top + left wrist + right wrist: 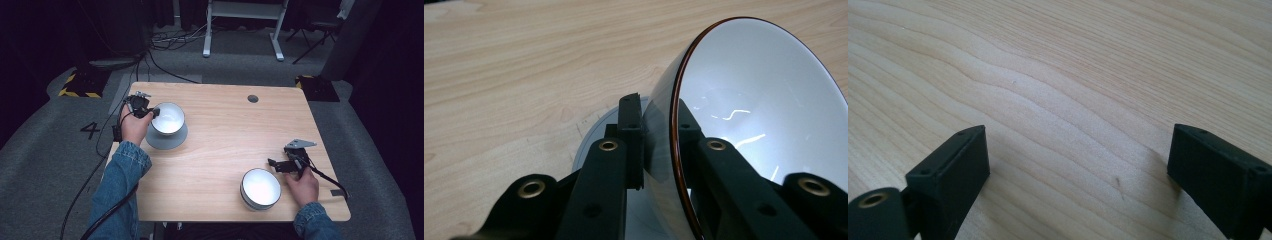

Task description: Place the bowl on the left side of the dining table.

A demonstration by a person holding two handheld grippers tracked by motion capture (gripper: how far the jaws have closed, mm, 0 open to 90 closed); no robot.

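A white bowl (169, 118) with a dark rim hangs tilted just over a grey saucer (176, 140) at the table's left. My left gripper (154, 113) is shut on its near-left rim. In the left gripper view one jaw presses the bowl's (754, 95) outer wall and the other its inside, with the saucer (589, 145) below. A second white bowl (260, 188) stands upright near the front edge. Just right of it, my right gripper (274, 164) is open and apart from it. The right gripper view has its wide-apart jaws (1075, 165) over bare wood.
The wooden table (235, 135) has a round cable hole (253, 98) near its far edge. Bare wood lies between the two bowls. Beyond the table, cables (170, 40) and a white desk frame (245, 25) stand on the grey floor.
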